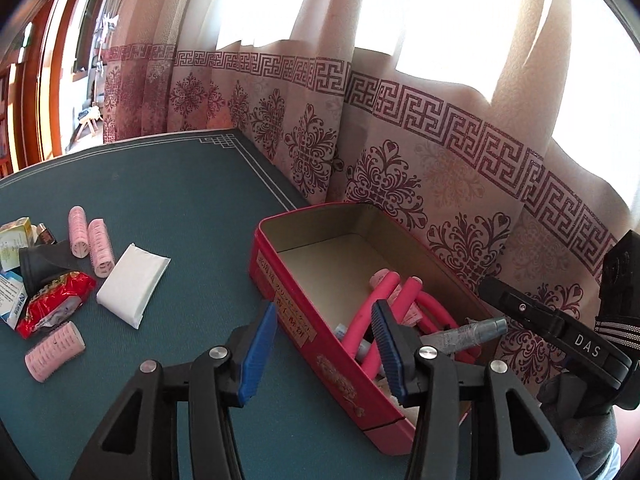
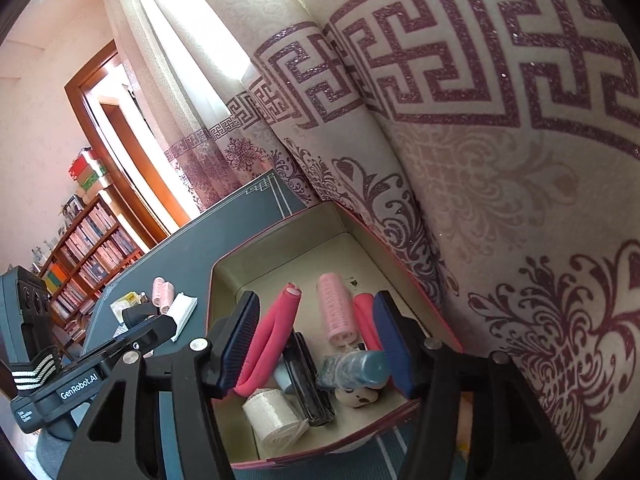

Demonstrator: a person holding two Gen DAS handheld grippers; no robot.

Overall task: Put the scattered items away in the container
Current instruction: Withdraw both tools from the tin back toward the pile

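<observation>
A red rectangular tin (image 1: 320,344) stands on the green table by the curtain and holds pink foam rods (image 1: 372,320), a tube and other items. My left gripper (image 1: 324,348) is open and empty, straddling the tin's near wall. My right gripper (image 2: 316,344) is open and empty above the tin's (image 2: 228,280) inside, over a grey tube (image 2: 356,366), a pink roller (image 2: 338,308), pink rods (image 2: 276,332), a black case (image 2: 308,380) and a cloth roll (image 2: 272,416). Scattered on the table at left are pink rollers (image 1: 88,240), a white packet (image 1: 134,280) and a red snack bag (image 1: 56,300).
A patterned curtain (image 1: 440,184) hangs right behind the tin. Small boxes (image 1: 14,240) and a dark pouch (image 1: 38,264) lie at the table's left edge. A bookshelf (image 2: 88,248) and doorway stand beyond the table. The right gripper's body (image 1: 560,328) is right of the tin.
</observation>
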